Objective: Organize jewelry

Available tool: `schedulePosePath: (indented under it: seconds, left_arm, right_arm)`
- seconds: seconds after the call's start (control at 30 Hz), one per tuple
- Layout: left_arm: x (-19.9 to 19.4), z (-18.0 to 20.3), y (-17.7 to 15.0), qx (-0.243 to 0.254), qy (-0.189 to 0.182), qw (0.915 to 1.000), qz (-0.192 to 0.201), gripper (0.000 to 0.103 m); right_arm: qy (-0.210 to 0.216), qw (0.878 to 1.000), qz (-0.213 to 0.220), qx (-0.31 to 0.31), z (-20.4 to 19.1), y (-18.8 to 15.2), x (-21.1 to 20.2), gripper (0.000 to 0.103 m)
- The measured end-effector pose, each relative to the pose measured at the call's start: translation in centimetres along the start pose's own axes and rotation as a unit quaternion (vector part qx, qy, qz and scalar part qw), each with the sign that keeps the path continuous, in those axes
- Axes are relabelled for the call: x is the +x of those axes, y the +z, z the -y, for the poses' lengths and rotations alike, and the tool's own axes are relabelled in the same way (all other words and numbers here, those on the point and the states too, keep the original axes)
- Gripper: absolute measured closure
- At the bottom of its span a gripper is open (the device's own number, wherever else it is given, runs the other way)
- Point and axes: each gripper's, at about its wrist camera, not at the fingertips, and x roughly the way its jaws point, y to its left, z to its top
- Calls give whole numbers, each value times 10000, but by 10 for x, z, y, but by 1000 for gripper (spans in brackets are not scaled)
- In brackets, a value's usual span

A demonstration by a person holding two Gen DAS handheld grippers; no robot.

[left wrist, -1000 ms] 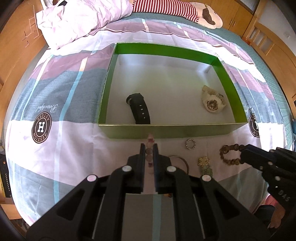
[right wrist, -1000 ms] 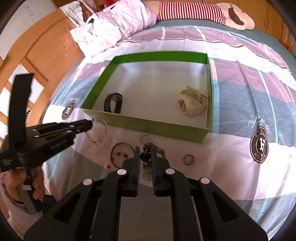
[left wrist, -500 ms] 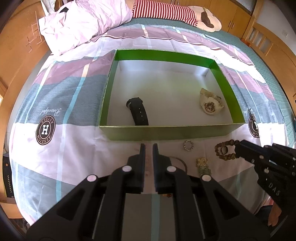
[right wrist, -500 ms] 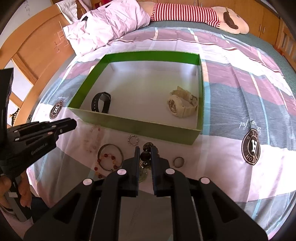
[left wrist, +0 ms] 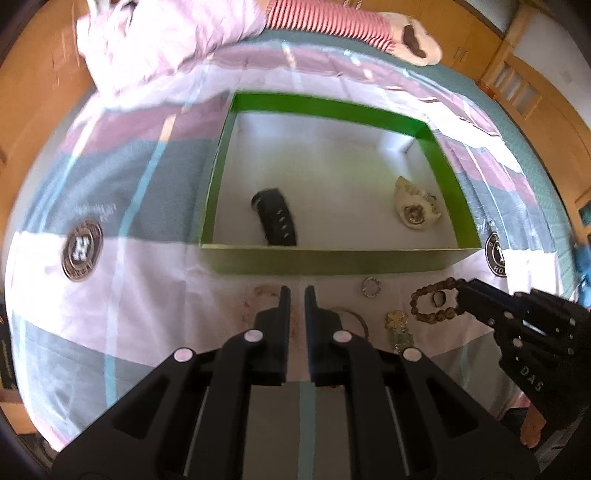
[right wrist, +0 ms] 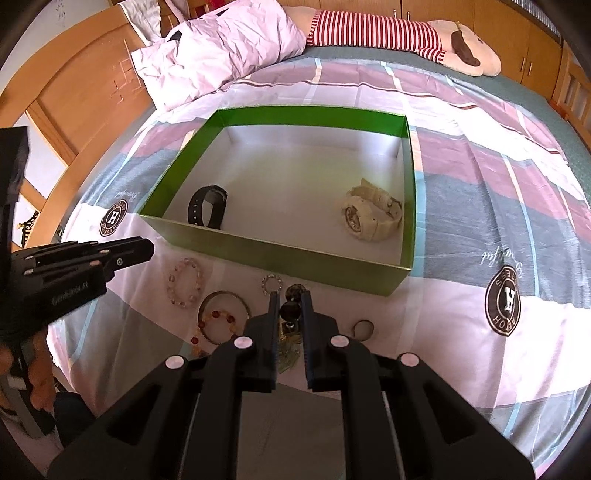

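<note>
A green box (left wrist: 332, 260) (right wrist: 280, 254) lies on the bed with a black watch (left wrist: 277, 219) (right wrist: 207, 210) and a cream watch (left wrist: 415, 210) (right wrist: 371, 218) inside. My right gripper (right wrist: 289, 295) (left wrist: 463, 286) is shut on a dark bead bracelet (left wrist: 436, 302) (right wrist: 289, 310), held just above the sheet. My left gripper (left wrist: 296, 291) (right wrist: 147, 251) is nearly shut and empty, above a pale pink bead bracelet (right wrist: 184, 282) (left wrist: 264, 299) lying on the sheet.
In front of the box lie a small sparkly ring (right wrist: 271, 284) (left wrist: 370, 287), a metal bangle (right wrist: 223, 308), an amber bead bracelet (right wrist: 216, 325), a gold pendant (left wrist: 397, 325) and a small ring (right wrist: 364, 328). A pillow (right wrist: 221, 48) and a striped plush (right wrist: 373, 33) lie behind.
My left gripper let the pink bracelet drop onto the sheet and rose. My right gripper lifted with the dark bead bracelet in it.
</note>
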Motion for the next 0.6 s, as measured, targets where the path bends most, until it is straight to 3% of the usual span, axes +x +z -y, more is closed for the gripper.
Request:
schedulePosePath:
  seconds: [0.17,0.33,0.6]
  left_arm:
    - [35,-18,0,-245,40,9978,-616,87]
    - [58,-14,-2,-135,300,9958,-854,76]
    - [83,-21,-3,-264,614,9914,-1125,74]
  right_arm:
    - [42,10000,-49,48,2,-2,0,92]
    - [83,9999,-124,79,3,-5,2,92]
    - [92,9998,-130,111,4,-7,0,92]
